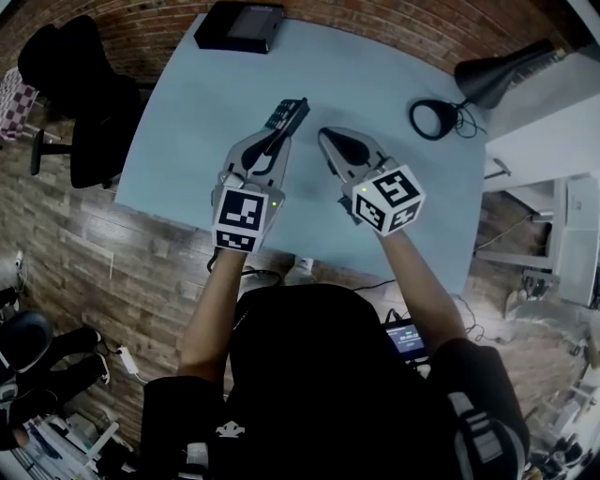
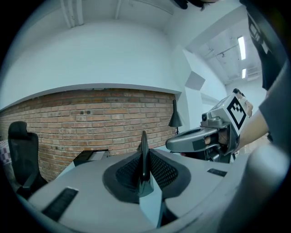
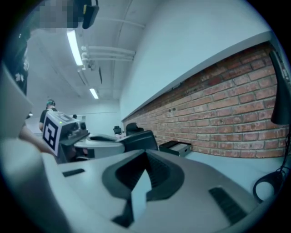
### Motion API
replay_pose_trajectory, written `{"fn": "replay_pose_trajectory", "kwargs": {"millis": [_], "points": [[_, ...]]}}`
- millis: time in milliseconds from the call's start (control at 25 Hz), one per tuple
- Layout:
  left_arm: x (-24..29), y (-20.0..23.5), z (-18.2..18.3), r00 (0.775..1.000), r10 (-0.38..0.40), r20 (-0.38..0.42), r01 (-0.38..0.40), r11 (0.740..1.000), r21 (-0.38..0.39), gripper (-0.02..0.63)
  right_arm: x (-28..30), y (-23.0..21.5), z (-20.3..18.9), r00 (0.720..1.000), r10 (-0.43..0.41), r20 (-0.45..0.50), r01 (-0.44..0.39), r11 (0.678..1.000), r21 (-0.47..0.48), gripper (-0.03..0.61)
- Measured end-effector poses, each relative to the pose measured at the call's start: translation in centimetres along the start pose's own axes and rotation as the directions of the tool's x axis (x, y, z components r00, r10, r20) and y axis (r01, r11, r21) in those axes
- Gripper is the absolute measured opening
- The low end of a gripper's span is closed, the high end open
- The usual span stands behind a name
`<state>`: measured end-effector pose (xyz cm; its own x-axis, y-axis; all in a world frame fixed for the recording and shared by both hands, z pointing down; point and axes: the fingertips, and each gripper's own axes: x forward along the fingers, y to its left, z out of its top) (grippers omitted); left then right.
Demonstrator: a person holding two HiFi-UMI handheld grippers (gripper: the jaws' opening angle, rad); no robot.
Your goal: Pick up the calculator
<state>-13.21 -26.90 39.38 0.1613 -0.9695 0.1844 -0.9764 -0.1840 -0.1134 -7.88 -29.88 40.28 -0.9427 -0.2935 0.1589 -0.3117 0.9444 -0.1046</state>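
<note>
The calculator [image 1: 287, 113] is a thin dark slab lifted above the blue table [image 1: 375, 75], and my left gripper [image 1: 278, 132] is shut on its near end. In the left gripper view it stands edge-on as a dark blade [image 2: 143, 157] pinched between the ribbed pads. My right gripper [image 1: 327, 139] hovers just to the right of it, jaws together with nothing between them. In the right gripper view, the calculator [image 3: 139, 140] shows dark at the tip of the left gripper [image 3: 97, 142], to the left of my right gripper [image 3: 145, 157].
A black box [image 1: 239, 26] lies at the table's far edge. A black desk lamp [image 1: 497, 73] and its ring-shaped base with cable [image 1: 433, 119] stand at the right. An office chair [image 1: 80, 94] is left of the table. A brick wall [image 2: 91, 118] runs behind.
</note>
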Motion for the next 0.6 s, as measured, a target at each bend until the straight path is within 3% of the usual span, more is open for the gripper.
{"fn": "replay_pose_trajectory", "kwargs": {"millis": [600], "points": [[-5.9,3.0,0.1,0.998,-0.048,0.034,0.048,0.999,0.000,0.054,2.6,6.7,2.7,0.999,-0.030,0.024,0.031,0.999,-0.042,-0.009]]}}
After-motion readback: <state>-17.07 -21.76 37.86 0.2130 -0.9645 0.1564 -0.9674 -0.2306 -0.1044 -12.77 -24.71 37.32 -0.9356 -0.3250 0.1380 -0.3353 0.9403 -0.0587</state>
